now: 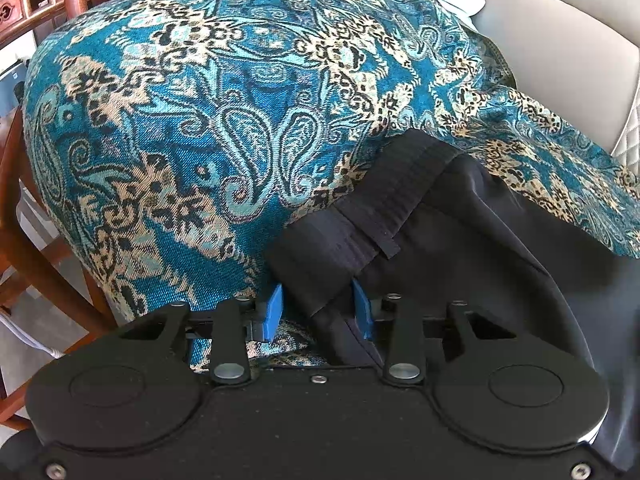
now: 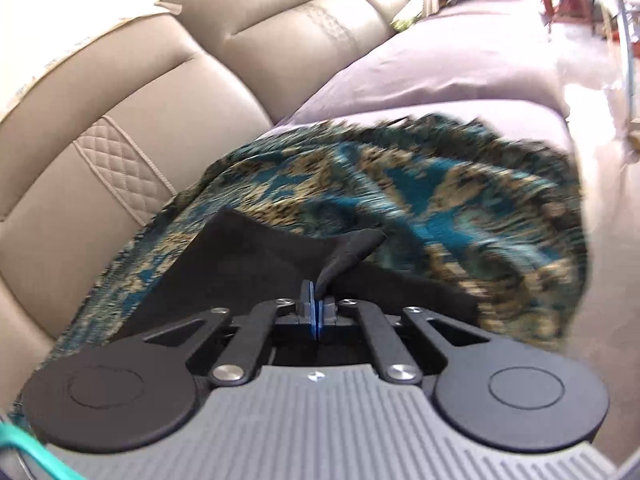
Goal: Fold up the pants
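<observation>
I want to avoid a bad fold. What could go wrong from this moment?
1. The left gripper is open around the waistband of the black pants, so that end may slip away.
2. The right gripper pinches only a small tip of fabric; it could pull free.
3. The paisley blanket underneath may bunch.

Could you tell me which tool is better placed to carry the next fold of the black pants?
Probably the right tool: it is shut on a pinch of the black pants. The left tool is open, merely straddling the waistband.
</observation>
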